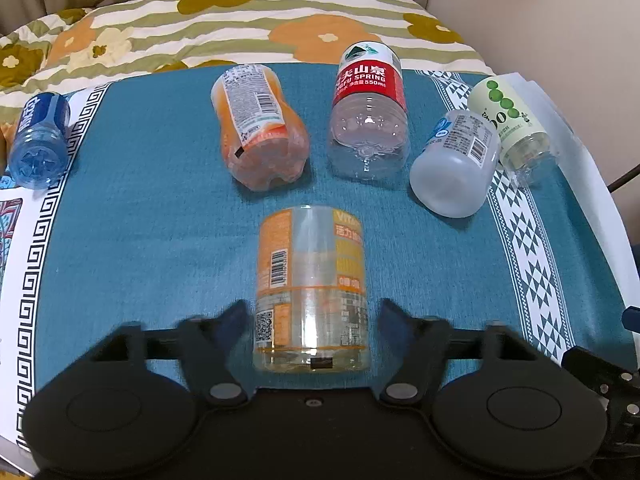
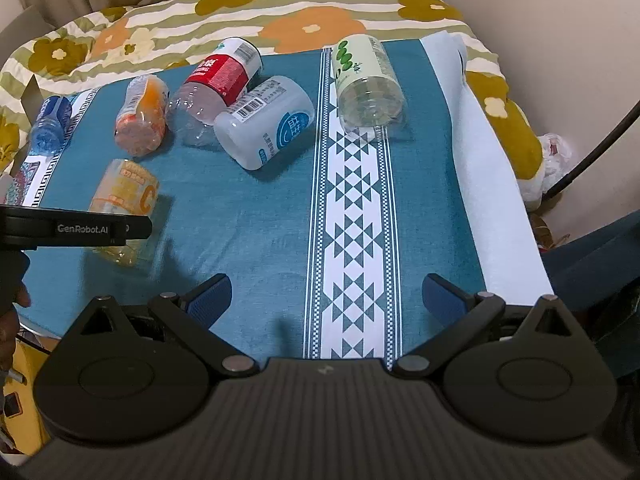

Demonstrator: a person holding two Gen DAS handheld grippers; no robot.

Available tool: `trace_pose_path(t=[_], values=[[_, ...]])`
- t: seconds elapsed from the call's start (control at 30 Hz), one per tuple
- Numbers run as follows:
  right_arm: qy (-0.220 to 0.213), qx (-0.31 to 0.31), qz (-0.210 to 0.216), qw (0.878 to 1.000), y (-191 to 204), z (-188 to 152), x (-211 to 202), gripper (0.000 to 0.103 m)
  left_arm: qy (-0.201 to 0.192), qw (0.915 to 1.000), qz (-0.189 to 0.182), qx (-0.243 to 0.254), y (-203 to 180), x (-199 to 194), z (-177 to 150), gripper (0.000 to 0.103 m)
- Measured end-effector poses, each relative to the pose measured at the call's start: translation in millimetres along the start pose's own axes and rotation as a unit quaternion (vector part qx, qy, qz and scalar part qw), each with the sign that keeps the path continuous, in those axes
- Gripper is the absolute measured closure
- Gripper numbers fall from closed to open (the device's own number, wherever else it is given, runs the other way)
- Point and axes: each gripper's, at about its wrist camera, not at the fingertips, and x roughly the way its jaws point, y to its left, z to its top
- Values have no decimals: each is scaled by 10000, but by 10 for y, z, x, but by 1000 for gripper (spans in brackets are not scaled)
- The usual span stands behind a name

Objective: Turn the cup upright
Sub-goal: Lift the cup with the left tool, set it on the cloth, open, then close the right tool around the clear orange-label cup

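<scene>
A clear cut-bottle cup with a yellow-orange label lies on its side on the teal cloth, its base toward me. My left gripper is open, its fingers on either side of the cup's base end, not touching it. The cup also shows in the right wrist view, partly behind the left gripper's black body. My right gripper is open and empty, low over the cloth's white patterned band.
Several other cut-bottle cups lie on their sides behind: blue, orange, red-labelled, frosted white, green-labelled. A floral quilt lies behind the cloth. A wall stands at right.
</scene>
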Motion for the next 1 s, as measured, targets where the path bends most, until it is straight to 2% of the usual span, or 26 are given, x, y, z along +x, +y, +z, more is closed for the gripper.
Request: trace_pose_path(t=[0.17, 0.4, 0.57, 0.63, 0.83, 1.0], values=[[9, -13, 25, 10000, 7, -3, 11, 0, -66, 9999, 41, 120, -41, -33, 1, 9], [-38, -53, 123, 9999, 53, -5, -2, 0, -74, 9999, 27, 146, -68, -95, -22, 8], [-93, -61, 281, 9995, 47, 76, -104, 0, -168, 9997, 67, 171, -109, -324, -61, 5], [-107, -84, 360, 9993, 59, 147, -166, 0, -224, 9996, 113, 161, -103, -466, -90, 1], [-86, -176, 565, 9982, 253, 407, -286, 0, -377, 9989, 294, 25, 124, -861, -204, 0], [297, 28, 1063, 9939, 515, 621, -143, 0, -428, 9988, 254, -40, 489, -1005, -288, 0]])
